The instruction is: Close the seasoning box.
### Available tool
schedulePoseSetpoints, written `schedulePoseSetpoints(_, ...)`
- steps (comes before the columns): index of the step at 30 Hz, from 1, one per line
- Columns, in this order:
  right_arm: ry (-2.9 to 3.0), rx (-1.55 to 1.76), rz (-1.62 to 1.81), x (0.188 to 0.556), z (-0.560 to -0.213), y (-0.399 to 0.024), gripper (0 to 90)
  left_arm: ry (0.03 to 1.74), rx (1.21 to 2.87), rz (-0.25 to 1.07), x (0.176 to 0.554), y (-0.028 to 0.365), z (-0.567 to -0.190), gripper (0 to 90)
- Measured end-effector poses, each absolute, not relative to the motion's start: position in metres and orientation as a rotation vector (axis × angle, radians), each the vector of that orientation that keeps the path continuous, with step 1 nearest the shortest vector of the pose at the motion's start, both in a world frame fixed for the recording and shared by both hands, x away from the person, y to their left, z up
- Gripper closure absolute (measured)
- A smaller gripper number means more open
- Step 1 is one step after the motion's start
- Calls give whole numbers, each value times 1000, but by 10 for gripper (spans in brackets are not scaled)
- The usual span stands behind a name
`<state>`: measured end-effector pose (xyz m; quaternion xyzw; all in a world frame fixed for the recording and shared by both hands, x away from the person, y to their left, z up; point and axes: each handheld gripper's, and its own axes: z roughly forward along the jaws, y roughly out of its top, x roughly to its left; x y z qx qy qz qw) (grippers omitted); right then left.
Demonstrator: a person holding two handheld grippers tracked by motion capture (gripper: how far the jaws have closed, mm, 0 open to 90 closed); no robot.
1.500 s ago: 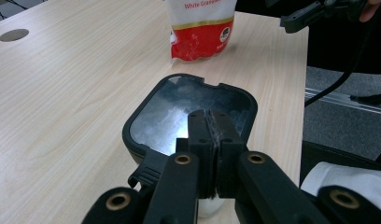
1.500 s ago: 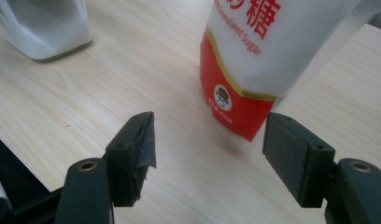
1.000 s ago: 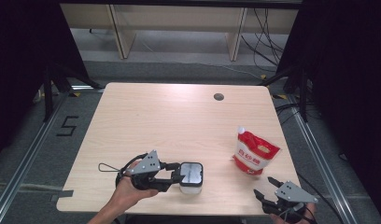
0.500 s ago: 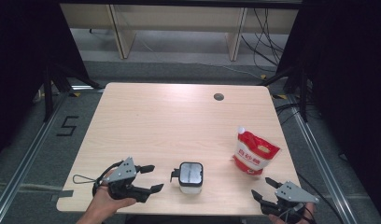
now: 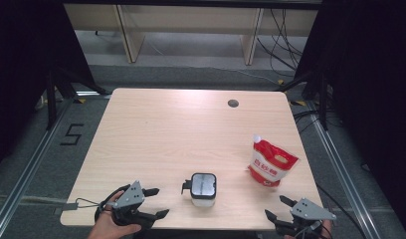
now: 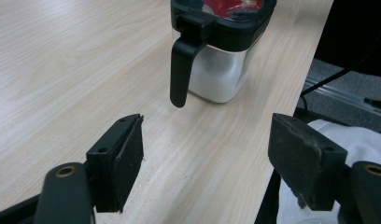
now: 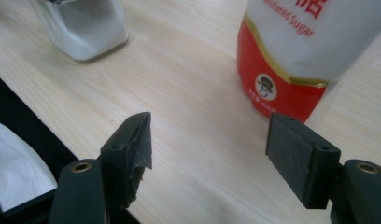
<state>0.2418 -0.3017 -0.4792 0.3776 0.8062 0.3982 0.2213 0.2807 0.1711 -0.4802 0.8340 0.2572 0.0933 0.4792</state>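
Note:
A clear container [image 5: 203, 189] with a black lid and a side handle [image 6: 181, 70] stands near the table's front edge, with white granules inside. My left gripper [image 5: 158, 202] lies to its left, apart from it. Its jaws have just been opening and stand open with nothing between them [image 6: 207, 158]. A red and white sugar pouch [image 5: 270, 162] stands upright to the right. At the front right corner my right gripper [image 5: 275, 207] is open and empty. From there it faces the pouch [image 7: 310, 51], with the container [image 7: 86, 28] off to the left.
The wooden table [image 5: 191, 134] has a round cable hole [image 5: 233, 103] near its far edge. Both grippers sit right at the front edge. A white cloth [image 6: 347, 140] shows below that edge. Shelving and cables lie beyond the table.
My left gripper has let go of the container, opened wide and drawn back to the left along the front edge. The container stays put. The right gripper has hardly moved.

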Motion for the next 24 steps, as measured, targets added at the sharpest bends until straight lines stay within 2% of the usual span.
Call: schedulePoseSetpoints(24, 2265, 1041, 1041, 246, -486, -301, 297, 644, 2056, 265, 287, 177, -484, 256)
